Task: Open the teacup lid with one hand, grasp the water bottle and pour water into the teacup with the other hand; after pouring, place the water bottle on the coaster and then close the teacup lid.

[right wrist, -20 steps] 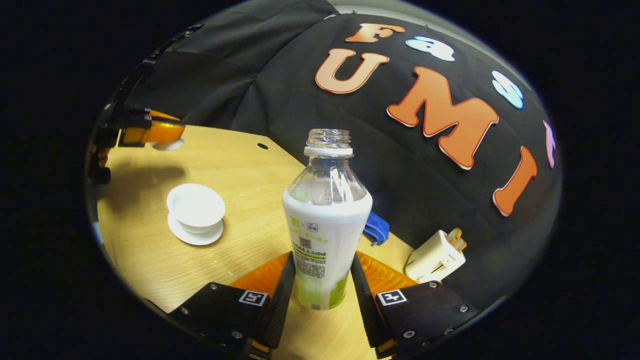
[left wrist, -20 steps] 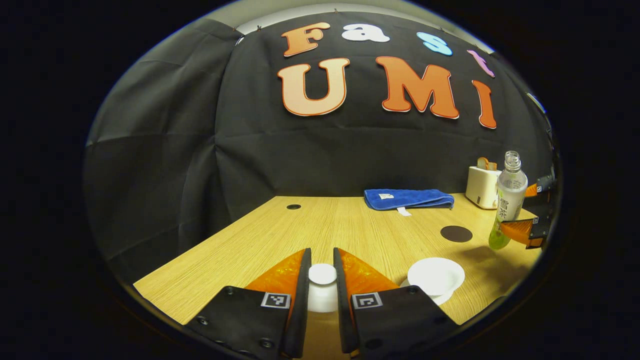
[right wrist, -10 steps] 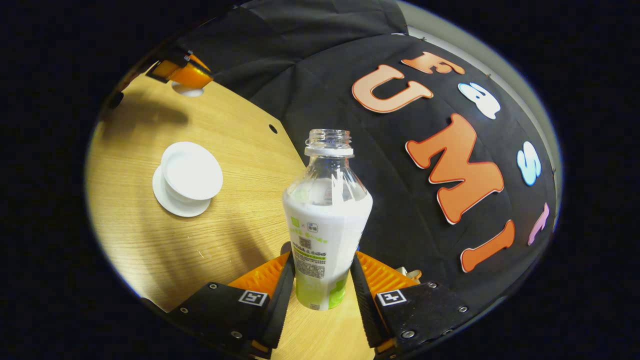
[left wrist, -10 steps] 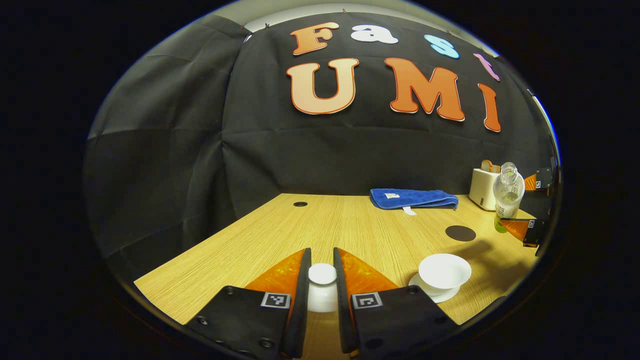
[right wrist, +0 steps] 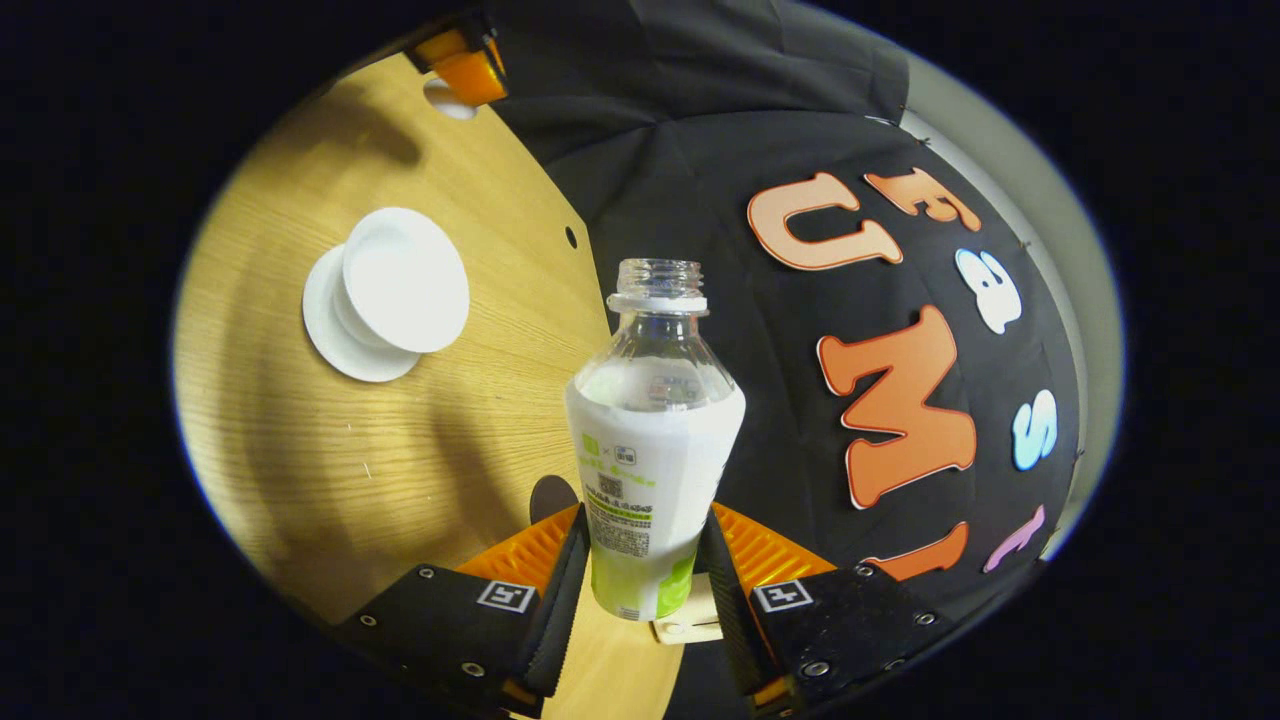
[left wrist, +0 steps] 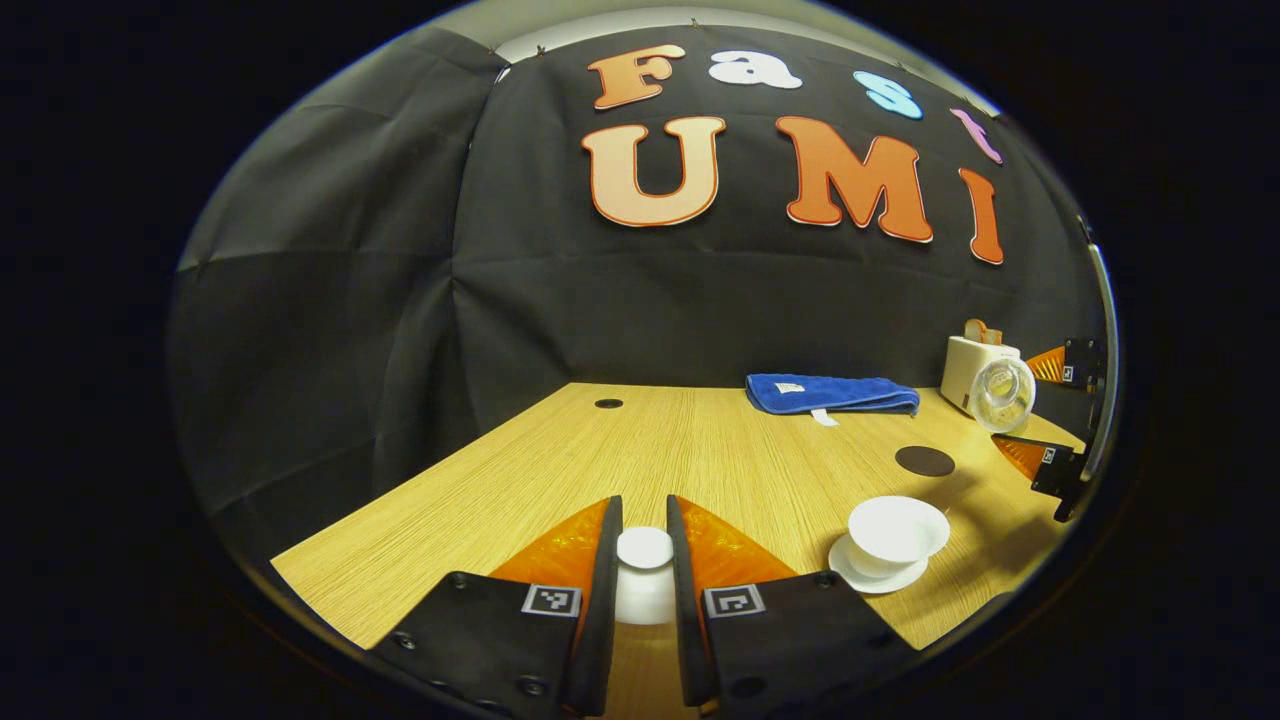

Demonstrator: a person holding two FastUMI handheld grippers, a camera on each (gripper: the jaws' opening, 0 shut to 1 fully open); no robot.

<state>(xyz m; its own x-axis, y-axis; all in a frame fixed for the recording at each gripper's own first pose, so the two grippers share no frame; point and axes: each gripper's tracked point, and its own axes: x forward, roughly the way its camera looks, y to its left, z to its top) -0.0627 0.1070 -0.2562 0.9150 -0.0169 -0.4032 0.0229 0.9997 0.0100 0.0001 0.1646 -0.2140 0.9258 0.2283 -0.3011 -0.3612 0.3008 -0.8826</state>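
My left gripper (left wrist: 645,560) is shut on the white teacup lid (left wrist: 644,575), held above the wooden table (left wrist: 560,470) at its near left. The open white teacup (left wrist: 897,527) on its saucer (left wrist: 860,577) stands to the right. In the right gripper view my right gripper (right wrist: 640,560) is shut on the uncapped water bottle (right wrist: 650,440), tilted over with its mouth toward the teacup (right wrist: 405,280). The left gripper view shows that bottle (left wrist: 1002,394) mouth-on, up and to the right of the cup. A dark round coaster (left wrist: 924,461) lies behind the cup.
A folded blue cloth (left wrist: 830,393) lies at the back of the table. A white box-shaped device (left wrist: 972,365) stands at the back right. A small hole (left wrist: 607,403) is in the tabletop at the back left. The black cloth wall closes off the back.
The right gripper has tipped the bottle over toward the teacup, so its mouth now faces the left view. The left gripper holds the lid almost still.
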